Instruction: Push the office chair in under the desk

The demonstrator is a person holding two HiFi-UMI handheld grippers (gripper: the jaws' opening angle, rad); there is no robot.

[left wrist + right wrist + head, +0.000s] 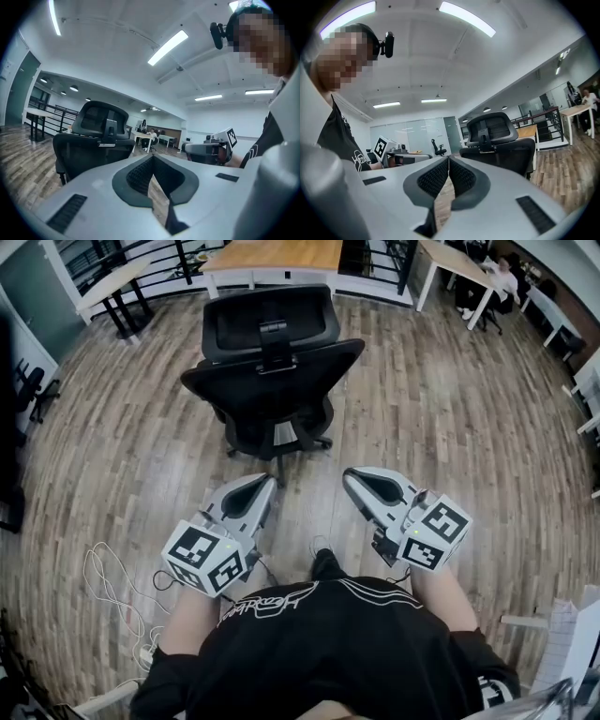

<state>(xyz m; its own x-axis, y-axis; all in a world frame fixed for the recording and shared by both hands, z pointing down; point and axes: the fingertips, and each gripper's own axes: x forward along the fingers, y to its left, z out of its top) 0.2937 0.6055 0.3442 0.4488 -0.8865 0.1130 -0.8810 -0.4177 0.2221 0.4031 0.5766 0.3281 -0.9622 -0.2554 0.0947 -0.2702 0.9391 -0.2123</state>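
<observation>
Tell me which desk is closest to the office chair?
The wide wooden-topped desk straight beyond the office chair; the left desk and right desk stand farther off to the sides.

Bare wooden floor (pixel 450 427) lies open on the near side of the office chair (pixel 272 381) and along both its flanks, the desk (pixel 277 257) closes the way just beyond it, and loose cables (pixel 108 582) lie well off to its near left.

surface (pixel 272 254) cut off by the top edge, office chair (pixel 272 381) wheels mostly hidden under its seat, seated people (pixel 504 277) far off too small to tell
</observation>
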